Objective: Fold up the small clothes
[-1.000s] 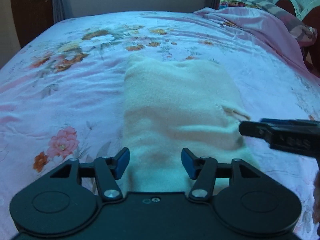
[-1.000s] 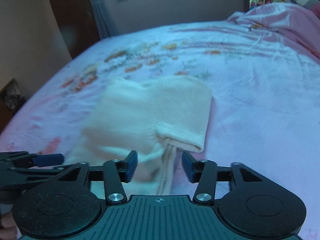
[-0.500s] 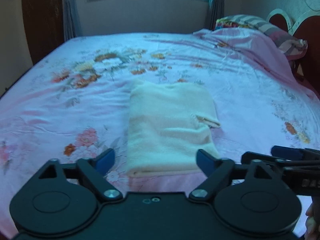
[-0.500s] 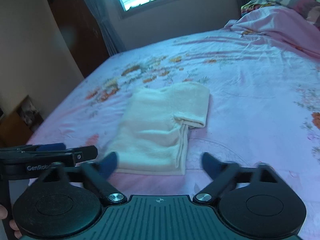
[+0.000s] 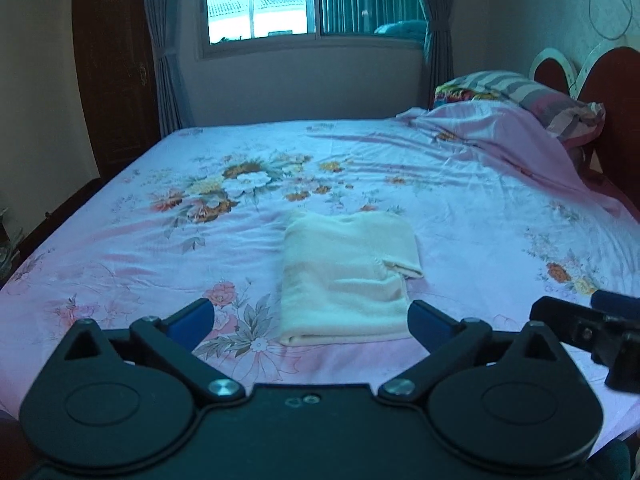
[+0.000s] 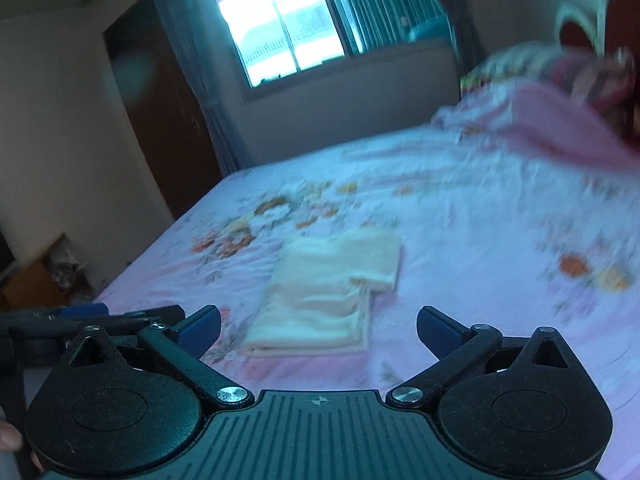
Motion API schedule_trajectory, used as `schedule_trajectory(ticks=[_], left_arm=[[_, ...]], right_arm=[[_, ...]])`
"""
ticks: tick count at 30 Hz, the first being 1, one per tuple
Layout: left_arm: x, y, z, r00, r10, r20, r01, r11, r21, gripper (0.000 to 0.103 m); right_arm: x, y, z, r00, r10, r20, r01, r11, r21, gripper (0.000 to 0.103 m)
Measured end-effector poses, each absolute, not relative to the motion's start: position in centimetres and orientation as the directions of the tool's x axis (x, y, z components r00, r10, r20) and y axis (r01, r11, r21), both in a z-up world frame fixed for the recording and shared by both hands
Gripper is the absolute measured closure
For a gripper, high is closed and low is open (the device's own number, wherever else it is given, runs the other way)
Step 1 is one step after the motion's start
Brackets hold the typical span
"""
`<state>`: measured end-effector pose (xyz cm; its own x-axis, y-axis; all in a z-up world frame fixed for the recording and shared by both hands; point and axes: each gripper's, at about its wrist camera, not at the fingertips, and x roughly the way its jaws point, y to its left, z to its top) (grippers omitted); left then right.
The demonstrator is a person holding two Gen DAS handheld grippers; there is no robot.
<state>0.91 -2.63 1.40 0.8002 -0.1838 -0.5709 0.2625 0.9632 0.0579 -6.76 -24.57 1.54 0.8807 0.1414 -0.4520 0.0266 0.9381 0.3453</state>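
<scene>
tools opening, folded cloth lengthwise ahead

A bed under a pink floral sheet; a folded cream garment lies flat near its middle; a bunched pink cover and striped pillow lie at the head end.

There is one folded cream garment lying on one bed with a flowered pink sheet. Two grippers are in view, the left gripper and the right gripper. One window and one striped pillow are visible.
</scene>
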Motion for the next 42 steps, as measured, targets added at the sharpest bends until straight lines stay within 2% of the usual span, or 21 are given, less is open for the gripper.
schedule_trajectory(ticks=[4, 11, 42], left_arm=[[-0.5, -2.8, 1.7, 0.803, -0.201, -0.561, 0.274, 0.961, 0.049, 0.002], [-1.2, -2.4, 2.0, 0.811, -0.191, -0.552, 0.253, 0.967, 0.037, 0.002], [-0.6, -3.5, 1.7, 0.804, -0.196, -0.561, 0.268, 0.962, 0.049, 0.002]], right_arm=[[-8.4, -24.0, 2.4, 0.899, 0.092, -0.427, 0.035, 0.959, 0.282, 0.000], [-9.6, -24.4, 3.2, 0.917, 0.077, -0.392, 0.046, 0.954, 0.295, 0.000], [-8.6, -25.0, 2.6, 0.906, 0.089, -0.414, 0.053, 0.946, 0.319, 0.000]])
